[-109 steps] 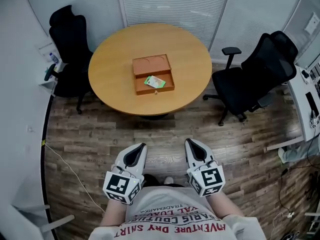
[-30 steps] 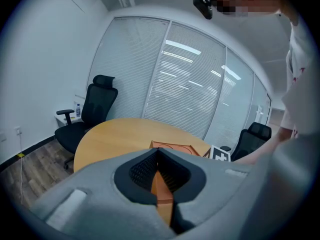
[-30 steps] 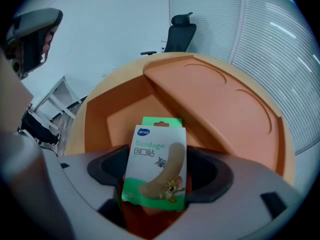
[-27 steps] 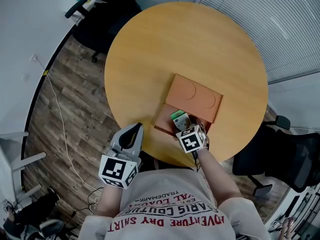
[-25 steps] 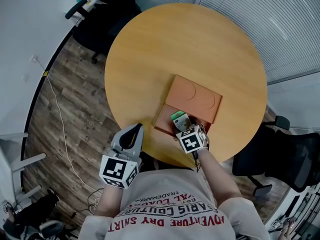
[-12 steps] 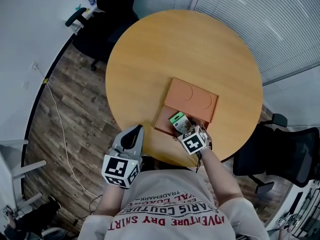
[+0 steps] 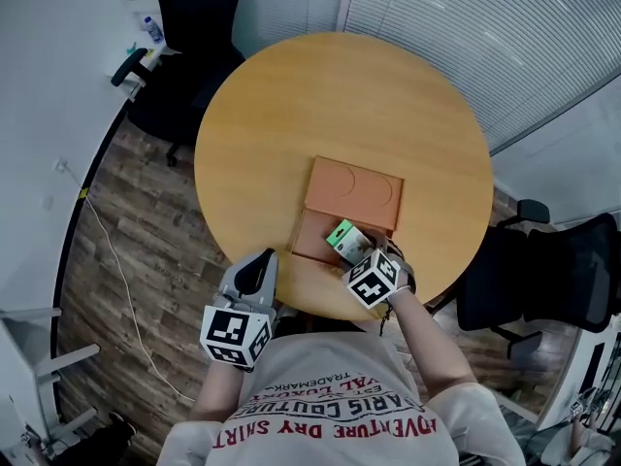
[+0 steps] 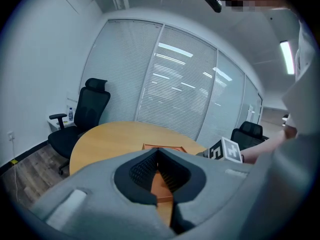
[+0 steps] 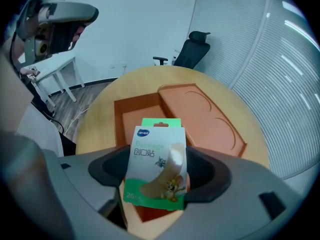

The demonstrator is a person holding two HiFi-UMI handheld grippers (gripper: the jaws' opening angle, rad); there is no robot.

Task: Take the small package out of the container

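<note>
The small package is a white and green bandage box, held upright between the jaws of my right gripper, which is shut on it. In the head view the small package hangs just above the open drawer of the brown wooden container on the round table. The drawer lies directly below the package. My left gripper sits at the table's near edge, left of the container, its jaws pressed together with nothing between them.
A black office chair stands at the far left of the table, another at the right. A white desk edge holds a small bottle. A cable trails over the wooden floor.
My right gripper has lifted the package up out of the drawer and drawn it slightly toward me. The head camera shifted; the left gripper stayed near the table edge.
</note>
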